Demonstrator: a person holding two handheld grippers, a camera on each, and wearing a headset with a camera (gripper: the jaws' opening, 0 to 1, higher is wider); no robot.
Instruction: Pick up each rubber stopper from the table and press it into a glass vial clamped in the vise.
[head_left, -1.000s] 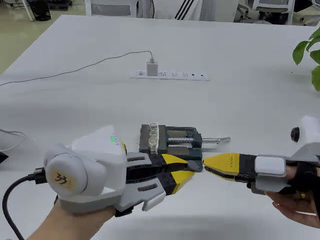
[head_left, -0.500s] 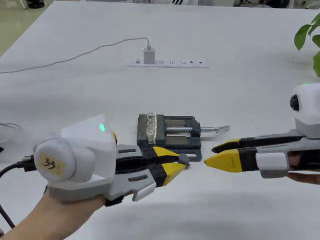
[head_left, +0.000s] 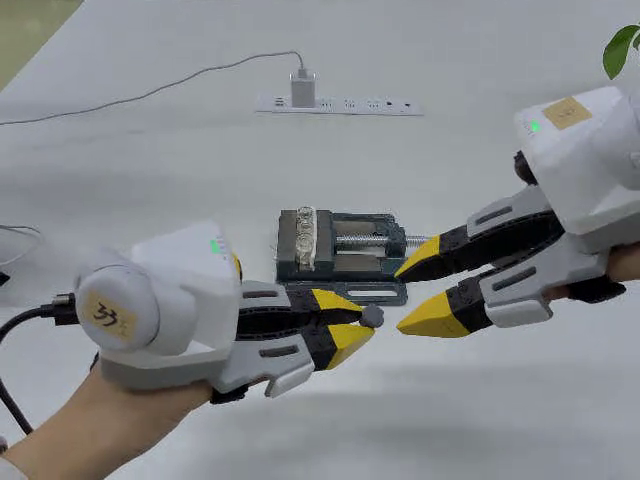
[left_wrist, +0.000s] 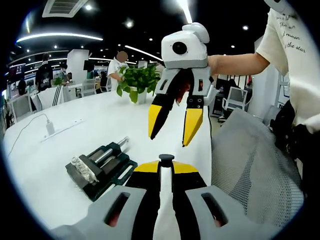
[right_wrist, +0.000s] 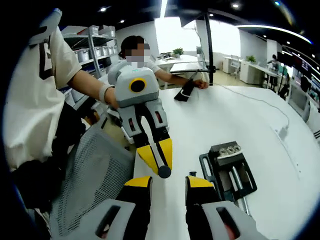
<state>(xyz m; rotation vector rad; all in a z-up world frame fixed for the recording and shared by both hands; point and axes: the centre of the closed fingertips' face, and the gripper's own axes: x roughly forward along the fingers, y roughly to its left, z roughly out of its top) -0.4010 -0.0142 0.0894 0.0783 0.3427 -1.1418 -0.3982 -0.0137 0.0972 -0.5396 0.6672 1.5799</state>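
One grey rubber stopper (head_left: 372, 317), one dark metal vise (head_left: 350, 262), one white power strip (head_left: 340, 104) at upper centre, two yellow-tipped grippers: left gripper (head_left: 366, 322), right gripper (head_left: 401, 302).

The left gripper (head_left: 363, 325) and right gripper (head_left: 405, 300) are pale grey with black, yellow-tipped jaws. The left gripper's rear bears a tan sticker (head_left: 110, 317) marked 33 and a black cable (head_left: 25, 345).

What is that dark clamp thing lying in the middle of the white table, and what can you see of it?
It is a small bench vise, dark grey and metal by its look, lying flat on the white table. It has two blocky jaws on a base, and a shiny threaded screw runs along its middle. A row of clear glass vials stands upright, clamped between the jaws at one end. Only table and vials appear to touch it.
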